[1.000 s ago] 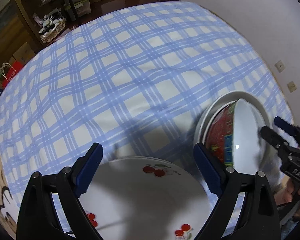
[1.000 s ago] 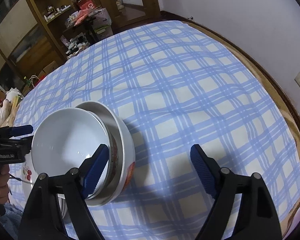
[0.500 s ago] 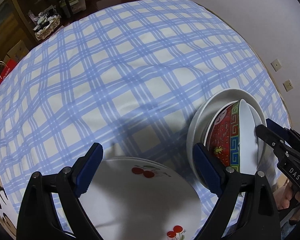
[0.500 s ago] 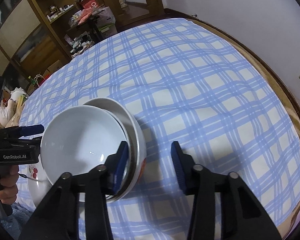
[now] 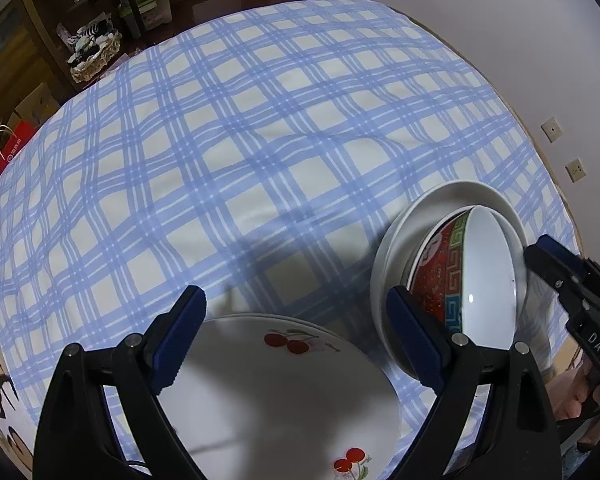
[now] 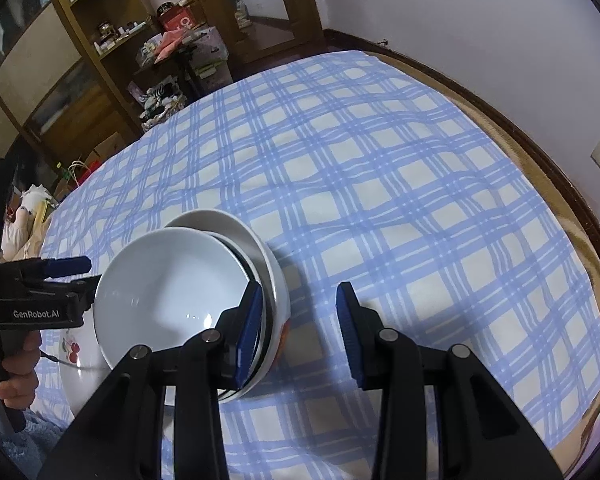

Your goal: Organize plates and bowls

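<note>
The right gripper [image 6: 299, 296] is the one in play. Its jaws have just been closing and now stand partly together, tilted down at the tablecloth [image 6: 400, 200]. The 2 nested bowls sit on the cloth, low and to the left of that claw. The patterned bowl [image 6: 172, 280], white inside and red outside, leans tilted inside the wider white bowl [image 6: 220, 220].

Here is the relation that counts: the stack lies off to the left of the claw's centre line, not square in the gap. Only the stack's right-hand rim pokes in between the jaws, right up against the left pad. The right pad hangs over bare checked cloth, with a clear strip of cloth showing between it and the bowl wall. So no clamp shows here; judged from this, the claw needs to shift left or close further before the rim is pinched.

The left gripper [image 5: 294, 308] waits with its jaws spread wide and nothing in them, hovering over the cherry plate [image 5: 260, 380]. That plate lies just beside the bowls, on the near edge of the cloth. Seen from there, the bowls lie off to the right, beside the right-hand finger. The right claw is plainly the nearer of the 2 to the bowls. A round rim offers no long axis, so the bite can come at any point along it.
</note>
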